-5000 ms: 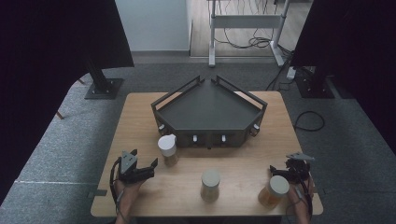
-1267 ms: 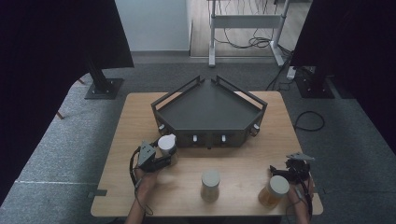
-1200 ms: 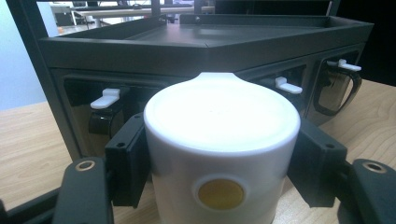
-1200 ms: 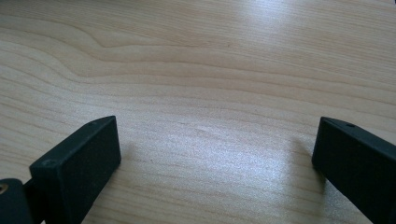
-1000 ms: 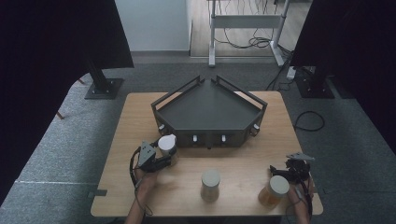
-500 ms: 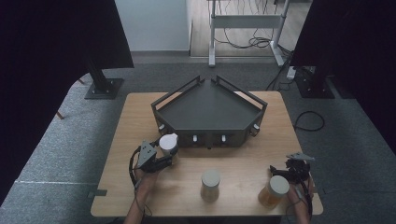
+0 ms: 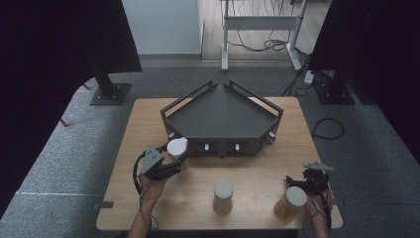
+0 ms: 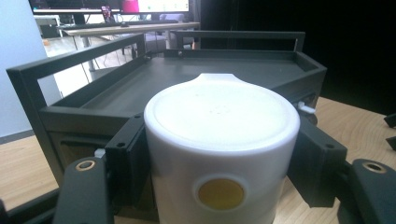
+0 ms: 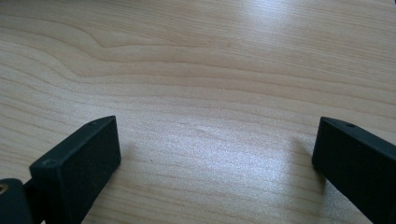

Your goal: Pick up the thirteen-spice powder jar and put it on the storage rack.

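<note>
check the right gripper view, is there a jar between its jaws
No, the right gripper stands open over bare wooden table, with nothing between its two black jaws.

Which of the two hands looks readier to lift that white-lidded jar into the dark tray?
Left. The left gripper has its jaws on both sides of the white-lidded jar, right beside the tray. The right gripper sits open over bare table.

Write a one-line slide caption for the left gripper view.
Left gripper jaws clamp a white-lidded jar in front of the dark railed tray.
</note>
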